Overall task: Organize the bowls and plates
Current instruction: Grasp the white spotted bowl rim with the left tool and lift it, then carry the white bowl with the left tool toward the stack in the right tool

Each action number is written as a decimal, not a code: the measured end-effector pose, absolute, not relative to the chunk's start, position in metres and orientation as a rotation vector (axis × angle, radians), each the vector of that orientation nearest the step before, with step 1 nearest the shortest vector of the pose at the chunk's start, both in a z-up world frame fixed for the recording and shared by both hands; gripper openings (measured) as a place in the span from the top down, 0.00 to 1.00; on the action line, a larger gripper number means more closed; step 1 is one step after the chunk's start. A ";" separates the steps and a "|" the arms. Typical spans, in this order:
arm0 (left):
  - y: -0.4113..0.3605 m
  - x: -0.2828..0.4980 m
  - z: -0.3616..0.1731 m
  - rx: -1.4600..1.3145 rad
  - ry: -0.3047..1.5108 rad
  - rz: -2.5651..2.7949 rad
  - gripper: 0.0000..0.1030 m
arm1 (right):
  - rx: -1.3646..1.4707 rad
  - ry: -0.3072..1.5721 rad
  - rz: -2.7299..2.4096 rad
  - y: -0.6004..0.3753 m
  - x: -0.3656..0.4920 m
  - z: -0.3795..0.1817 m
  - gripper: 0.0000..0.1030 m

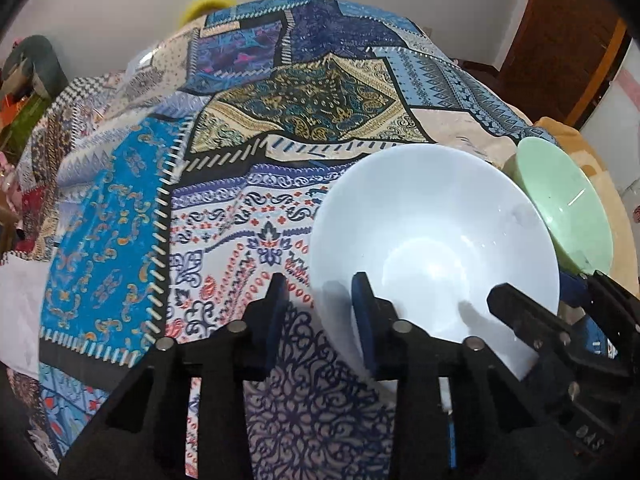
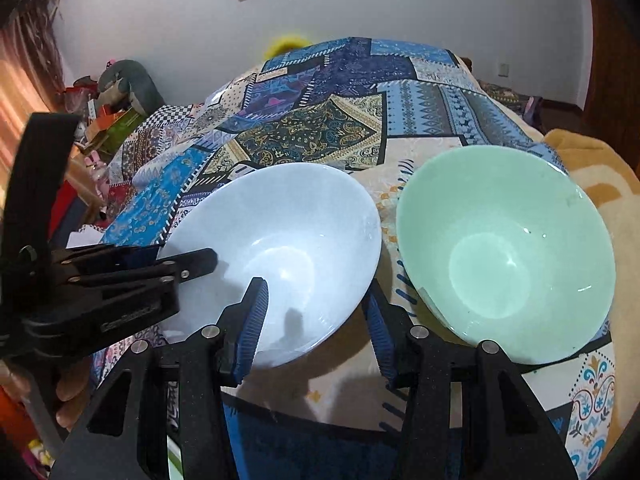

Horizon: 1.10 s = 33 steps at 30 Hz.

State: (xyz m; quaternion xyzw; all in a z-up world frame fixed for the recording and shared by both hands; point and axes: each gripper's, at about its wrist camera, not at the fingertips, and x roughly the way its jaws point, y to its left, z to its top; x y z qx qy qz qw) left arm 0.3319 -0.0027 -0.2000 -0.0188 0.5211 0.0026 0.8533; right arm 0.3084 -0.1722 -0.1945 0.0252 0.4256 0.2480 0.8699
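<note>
A white bowl (image 1: 432, 240) (image 2: 280, 240) rests on the patchwork bedspread (image 1: 296, 112). To its right stands a pale green bowl (image 1: 568, 208) (image 2: 504, 252), apart from it by a narrow gap. My left gripper (image 1: 320, 292) is open and straddles the white bowl's left rim, one finger inside and one outside. My right gripper (image 2: 316, 312) is open too and straddles the same bowl's near right rim, its left finger inside the bowl. Each gripper shows in the other's view, the left gripper's fingers (image 2: 192, 264) over the rim. Neither pair of pads clamps the rim.
The bedspread (image 2: 320, 136) covers a bed that falls away on all sides. An orange blanket (image 2: 600, 184) lies to the right of the green bowl. A stuffed toy (image 2: 128, 84) and boxes sit at the far left. A hand (image 2: 68, 400) holds the left gripper.
</note>
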 end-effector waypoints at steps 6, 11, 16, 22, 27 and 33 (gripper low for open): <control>-0.013 0.330 -0.199 -0.007 1.090 -0.008 0.84 | 0.066 0.888 0.515 -0.176 0.309 -0.197 0.62; -0.015 0.312 -0.191 -0.012 1.107 -0.031 0.82 | 0.095 0.906 0.544 -0.178 0.303 -0.194 0.62; -0.018 0.285 -0.182 0.022 1.110 -0.034 0.80 | 0.015 0.878 0.553 -0.171 0.277 -0.186 0.62; -0.018 0.264 -0.182 0.025 1.098 -0.038 0.80 | 0.034 0.888 0.594 -0.175 0.268 -0.189 0.62; -0.027 0.256 -0.184 0.093 1.055 -0.026 0.80 | 0.036 0.878 0.552 -0.175 0.281 -0.188 0.62; -0.022 0.256 -0.184 0.061 1.050 -0.038 0.80 | 0.040 0.897 0.552 -0.173 0.291 -0.196 0.77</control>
